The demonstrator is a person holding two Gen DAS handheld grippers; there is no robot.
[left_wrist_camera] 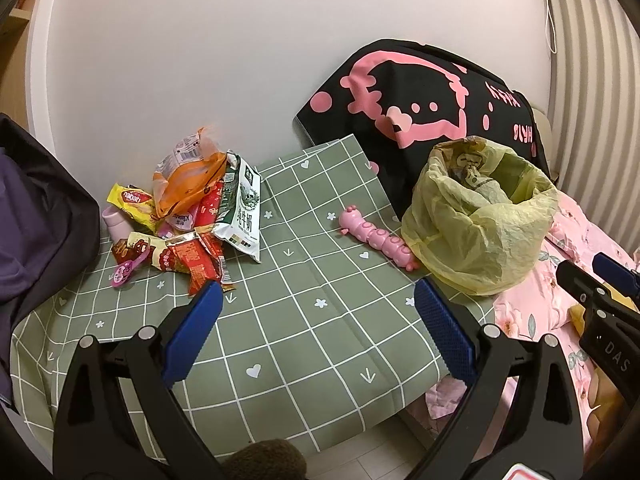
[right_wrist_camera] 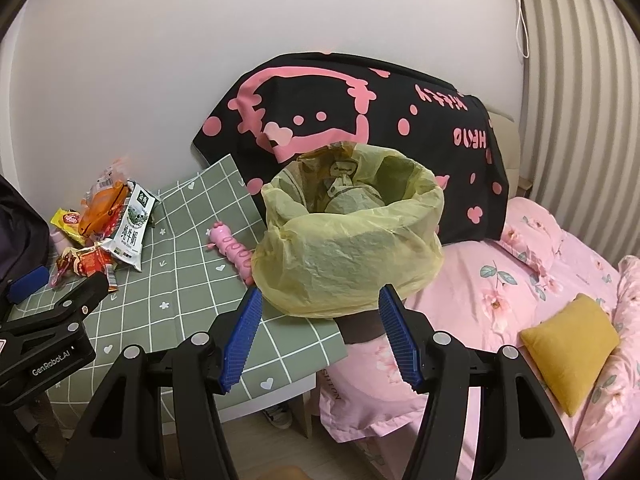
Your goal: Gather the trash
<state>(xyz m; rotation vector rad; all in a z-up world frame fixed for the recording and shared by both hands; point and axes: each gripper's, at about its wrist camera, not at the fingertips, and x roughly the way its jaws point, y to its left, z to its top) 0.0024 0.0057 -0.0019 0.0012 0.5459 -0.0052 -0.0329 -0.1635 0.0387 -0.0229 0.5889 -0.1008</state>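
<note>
Both claws [left_wrist_camera: 318, 296] [right_wrist_camera: 320, 300] gaping; pink toy [left_wrist_camera: 380, 238] touching yellow bag [left_wrist_camera: 480, 220].

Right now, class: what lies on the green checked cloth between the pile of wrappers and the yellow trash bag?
A pink caterpillar toy lies between the pile of wrappers and the yellow trash bag, its far end touching the bag; otherwise bare cloth. Both views show it.

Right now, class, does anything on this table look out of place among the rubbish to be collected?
Yes: a pink caterpillar toy lies on the green checked tablecloth, its far end against the yellow trash bag. It is apart from the wrapper pile and looks like a toy, not trash. Both grippers are open and empty.
</note>
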